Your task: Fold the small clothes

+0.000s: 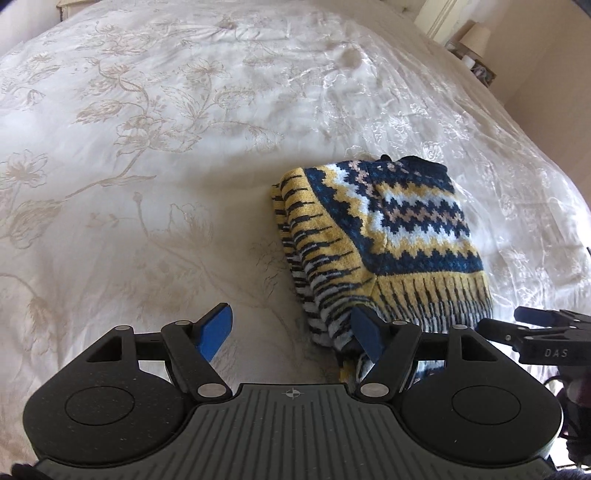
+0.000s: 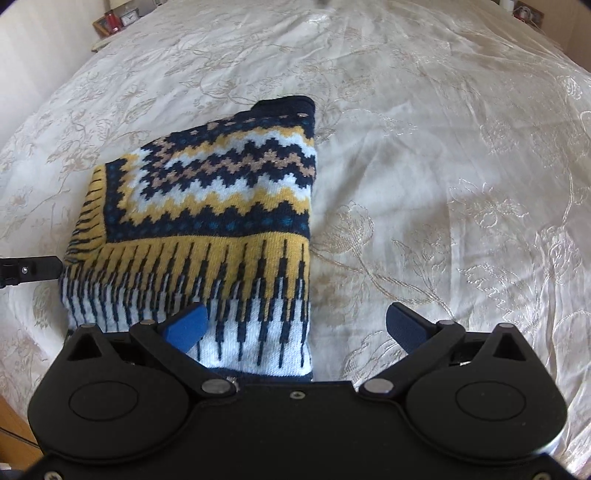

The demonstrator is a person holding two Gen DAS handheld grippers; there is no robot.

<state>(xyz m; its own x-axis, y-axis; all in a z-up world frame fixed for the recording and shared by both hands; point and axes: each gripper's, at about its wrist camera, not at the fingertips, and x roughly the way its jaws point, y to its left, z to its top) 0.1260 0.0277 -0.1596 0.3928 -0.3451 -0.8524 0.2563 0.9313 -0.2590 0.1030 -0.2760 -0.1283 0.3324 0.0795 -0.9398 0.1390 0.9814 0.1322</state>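
Folded knit sweater (image 1: 384, 236) lying flat on cream floral bedspread (image 1: 155, 155), navy, yellow, white and tan zigzag bands on top, striped hem nearest both cameras. In left wrist view, sits right of centre; left folded edge thick and layered, far edge ending in dark collar. In right wrist view, sweater (image 2: 207, 206) left of centre, right edge straight and clean, running top to bottom; near hem partly hidden under gripper body.

Left gripper (image 1: 291, 332) open, jaws spread wide, nothing between them but bare bedspread; right blue pad over near-left corner of sweater, contact impossible to judge. Right gripper (image 2: 295, 328) open too, jaws wide, gripping nothing; left pad above white hem stripes, right pad above bare cover.

Part of right gripper poking in at right edge of left view, beside hem corner. Black finger of left gripper showing at left edge of right view, just beside sweater's left side.

Open bedspread wide on left, far side and right of sweater. Nightstand clutter (image 2: 114, 20) at far corners, well apart.
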